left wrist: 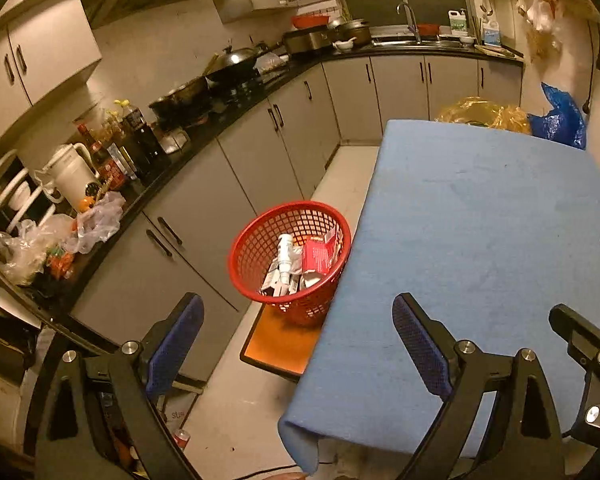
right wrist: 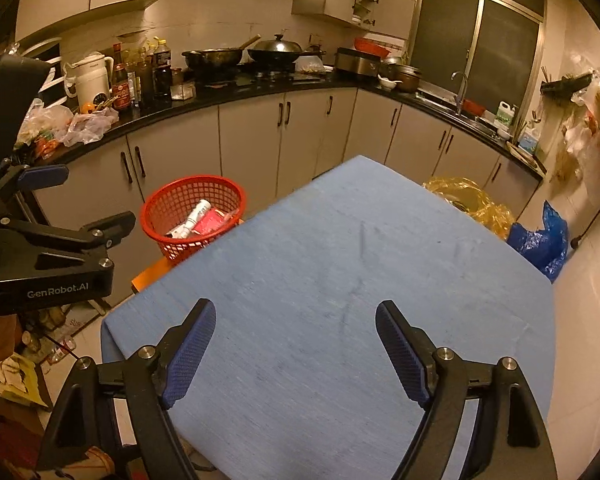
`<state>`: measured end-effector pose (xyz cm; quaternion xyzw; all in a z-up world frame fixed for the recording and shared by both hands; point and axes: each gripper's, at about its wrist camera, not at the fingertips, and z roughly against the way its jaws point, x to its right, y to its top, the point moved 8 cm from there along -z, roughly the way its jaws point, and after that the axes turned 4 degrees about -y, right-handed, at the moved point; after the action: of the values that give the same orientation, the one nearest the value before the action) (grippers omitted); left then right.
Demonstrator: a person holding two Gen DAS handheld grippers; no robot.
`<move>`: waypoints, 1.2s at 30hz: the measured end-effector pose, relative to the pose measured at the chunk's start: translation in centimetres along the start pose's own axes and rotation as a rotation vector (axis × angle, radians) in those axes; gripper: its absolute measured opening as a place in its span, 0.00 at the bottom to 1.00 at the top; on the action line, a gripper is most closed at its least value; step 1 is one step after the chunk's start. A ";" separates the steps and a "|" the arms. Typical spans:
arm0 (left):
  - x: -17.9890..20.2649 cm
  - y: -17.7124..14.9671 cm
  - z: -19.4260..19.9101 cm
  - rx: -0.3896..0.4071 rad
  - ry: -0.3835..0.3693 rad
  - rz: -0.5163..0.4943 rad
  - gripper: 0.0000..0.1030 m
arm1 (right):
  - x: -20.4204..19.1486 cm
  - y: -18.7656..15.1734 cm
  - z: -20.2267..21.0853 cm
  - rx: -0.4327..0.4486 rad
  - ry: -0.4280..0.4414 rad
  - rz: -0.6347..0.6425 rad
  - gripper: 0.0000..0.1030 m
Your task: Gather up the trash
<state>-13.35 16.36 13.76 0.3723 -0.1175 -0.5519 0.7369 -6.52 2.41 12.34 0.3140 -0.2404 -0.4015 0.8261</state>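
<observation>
A red mesh basket [left wrist: 256,240] [right wrist: 164,204] stands on an orange stool [left wrist: 284,340] at the left edge of the blue-covered table [left wrist: 480,240] [right wrist: 320,280]. Inside lie a white bottle [left wrist: 285,254] [right wrist: 196,214], a red carton [left wrist: 320,256] [right wrist: 212,222] and other wrappers. My left gripper [left wrist: 298,332] hangs open over the floor and the table's left edge, below the basket, with nothing between its fingers. My right gripper [right wrist: 296,348] is open above the near part of the bare blue cloth, holding nothing. The left gripper [right wrist: 60,204] also shows at the left of the right wrist view.
A black counter [right wrist: 240,88] with pans, bottles, a kettle and plastic bags runs along the wall above grey cabinets. Yellow [right wrist: 472,200] and blue [right wrist: 540,240] plastic bags lie beyond the table's far corner. Clutter and a can [left wrist: 181,436] sit on the floor at the near left.
</observation>
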 end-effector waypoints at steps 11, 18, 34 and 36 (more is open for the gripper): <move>2.4 0.8 0.7 0.037 -0.055 0.024 0.92 | 2.8 -1.1 0.2 -0.016 -0.041 -0.023 0.83; 2.9 1.2 0.2 0.039 -0.054 -0.004 0.92 | 2.8 -1.0 -0.4 -0.030 -0.051 -0.039 0.83; 1.7 1.6 -2.1 0.013 -0.110 0.000 0.92 | 1.4 -0.3 -2.1 -0.071 -0.081 -0.052 0.83; 1.5 1.7 -2.4 0.010 -0.116 0.000 0.92 | 1.3 -0.3 -2.3 -0.077 -0.085 -0.053 0.83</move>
<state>-10.19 16.15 12.89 0.3434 -0.1630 -0.5718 0.7270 -4.45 1.95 10.70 0.2710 -0.2512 -0.4450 0.8157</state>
